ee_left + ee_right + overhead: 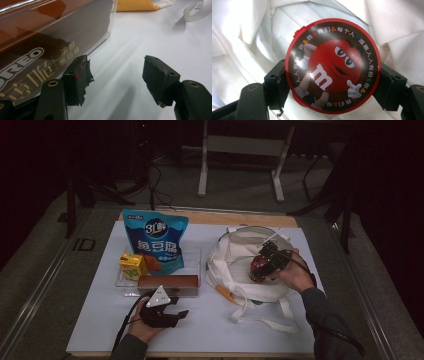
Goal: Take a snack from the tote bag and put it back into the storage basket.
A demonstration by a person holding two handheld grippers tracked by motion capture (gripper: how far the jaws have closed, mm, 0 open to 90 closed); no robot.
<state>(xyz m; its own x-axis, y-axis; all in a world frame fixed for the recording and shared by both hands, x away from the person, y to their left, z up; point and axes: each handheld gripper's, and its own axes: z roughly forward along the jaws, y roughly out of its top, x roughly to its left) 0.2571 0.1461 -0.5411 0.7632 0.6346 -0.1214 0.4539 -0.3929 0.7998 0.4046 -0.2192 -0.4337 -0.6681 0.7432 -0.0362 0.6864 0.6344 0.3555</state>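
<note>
While the right gripper (260, 268) hung over the mouth of the white cloth bag (235, 257), a round red candy tub (333, 66) sat squarely between its two black fingers (275, 82), lid facing the camera. Both fingers pressed against the tub's sides, pinching it above the bag's white folds. Near the front of the table (90, 320), the left gripper (177, 312) lay low with its fingers (76, 78) spread wide and nothing between them; one finger stood just beside the clear tray (121, 282). That tray held a brown biscuit box (169, 282), a yellow drink carton (131, 265) and a blue snack pouch (155, 240).
</note>
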